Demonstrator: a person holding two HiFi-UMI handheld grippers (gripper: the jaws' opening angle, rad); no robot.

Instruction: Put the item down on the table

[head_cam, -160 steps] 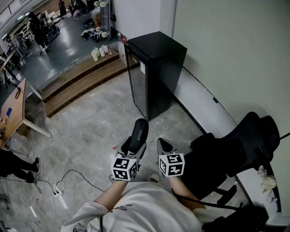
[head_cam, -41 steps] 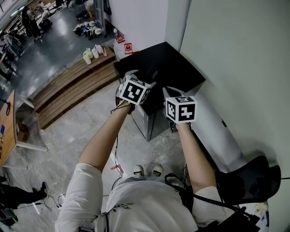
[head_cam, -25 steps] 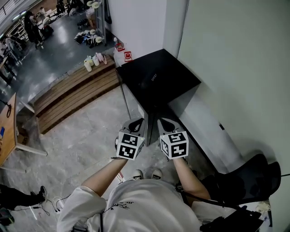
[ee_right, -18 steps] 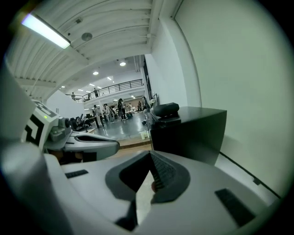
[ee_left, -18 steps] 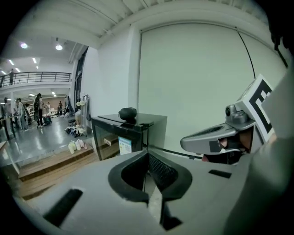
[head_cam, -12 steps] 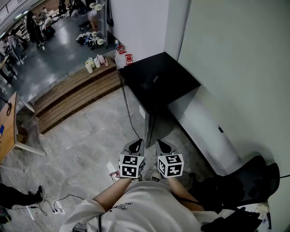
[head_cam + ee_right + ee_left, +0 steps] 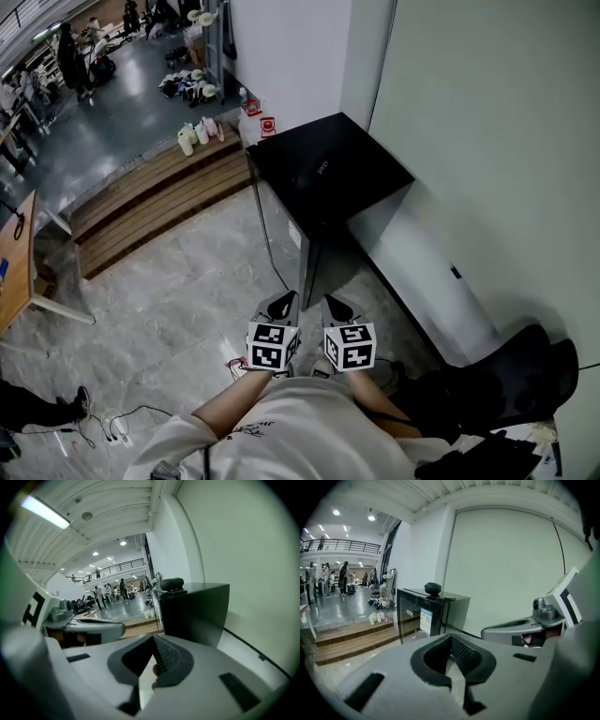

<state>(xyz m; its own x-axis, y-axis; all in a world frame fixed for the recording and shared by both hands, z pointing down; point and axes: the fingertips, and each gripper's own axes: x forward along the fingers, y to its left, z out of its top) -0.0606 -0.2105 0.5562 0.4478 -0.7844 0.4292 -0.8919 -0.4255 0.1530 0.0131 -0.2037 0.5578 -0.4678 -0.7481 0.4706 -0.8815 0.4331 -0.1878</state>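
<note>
Head view: I hold both tools close to my chest, side by side above the grey marble floor (image 7: 187,272), with their marker cubes uppermost. My left tool (image 7: 284,302) and my right tool (image 7: 336,306) point toward the black cabinet (image 7: 370,173), which stands against the pale wall (image 7: 487,141). Neither tool touches the cabinet. A flight of wooden steps (image 7: 141,192) runs off to the cabinet's left, and a black office chair (image 7: 511,375) sits at lower right, beside me.

Left gripper view: my left tool's jaws are clenched, the ribbed pads meeting at their tips with nothing between them. Beyond them the item (image 7: 432,588), a dark rounded object, rests on the flat top of the cabinet, well apart from both tools. My right tool shows at the right edge of this view, level with the left.

Right gripper view: my right tool's jaws are likewise pressed together and grasp nothing. The item lies on the cabinet top ahead, seen from slightly further right, and my left tool shows at the left edge.
</note>
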